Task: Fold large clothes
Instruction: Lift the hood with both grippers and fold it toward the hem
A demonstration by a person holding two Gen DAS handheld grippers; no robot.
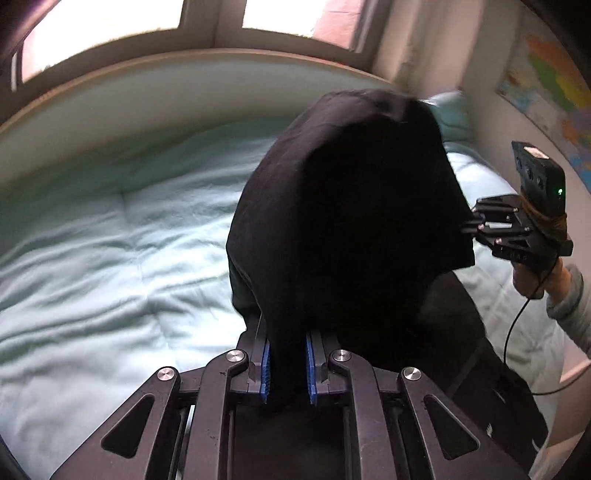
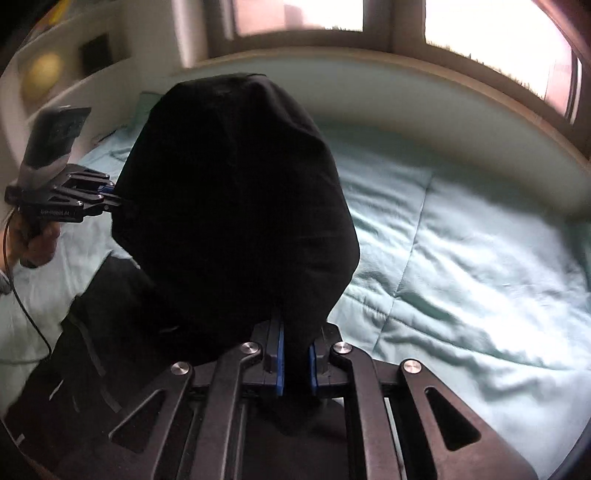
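Black garment is what's being folded, and right now it's lifted off the bed between the two grippers, with a lower part trailing down onto the near edge of the quilt. In the left wrist view the left gripper is seen clenched on a bunched edge of the cloth, blue pads pressed in from both sides. Same story in the right wrist view: the right gripper is clamped on another bunch of the fabric, and each gripper can be spotted in the other's camera, biting into the side of the hanging cloth. The pale green quilt is spread out behind, wrinkled, with a window at the far side.

Handling-wise, the cloth is judged to be soft and limp, no stiffness at all, since it drapes and balloons over the fingers. Probably medium weight, something like jersey or sweatshirt material, though that can't be confirmed; it's too dark to make out seams or sleeves. Slipping isn't expected to be a big worry with ribbed pads, but a thick bunch can creep out if it's tugged hard.

Best holds would be at edges or corners, well apart, so the fabric is pulled taut and flat before being laid down. Grabbing the middle would just make a lump.
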